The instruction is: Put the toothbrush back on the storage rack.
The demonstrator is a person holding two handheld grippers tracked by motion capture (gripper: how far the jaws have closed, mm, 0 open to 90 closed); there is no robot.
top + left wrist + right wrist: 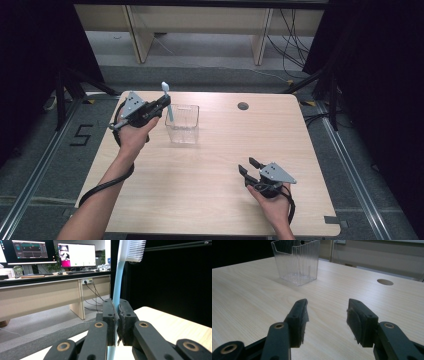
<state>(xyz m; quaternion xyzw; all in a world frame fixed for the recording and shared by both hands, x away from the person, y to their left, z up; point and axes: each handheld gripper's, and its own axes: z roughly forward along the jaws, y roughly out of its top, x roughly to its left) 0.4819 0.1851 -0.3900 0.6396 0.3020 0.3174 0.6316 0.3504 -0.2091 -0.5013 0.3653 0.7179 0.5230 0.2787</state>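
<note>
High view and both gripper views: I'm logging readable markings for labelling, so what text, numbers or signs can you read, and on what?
"5": black marking on the grey floor left of the table.
Monitors behind the toothbrush: on-screen text too small and blurred to read.
Toothbrush, clear plastic container, grippers: no readable text.

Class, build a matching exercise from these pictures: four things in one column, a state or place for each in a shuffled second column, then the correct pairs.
Things:
1. toothbrush
2. clear container
3. right gripper
4. round hole

States or places:
A. open, holding nothing
B. set in the tabletop near the far edge
C. clamped upright in the left gripper
D. standing empty on the table

Pairs: 1-C, 2-D, 3-A, 4-B
</note>
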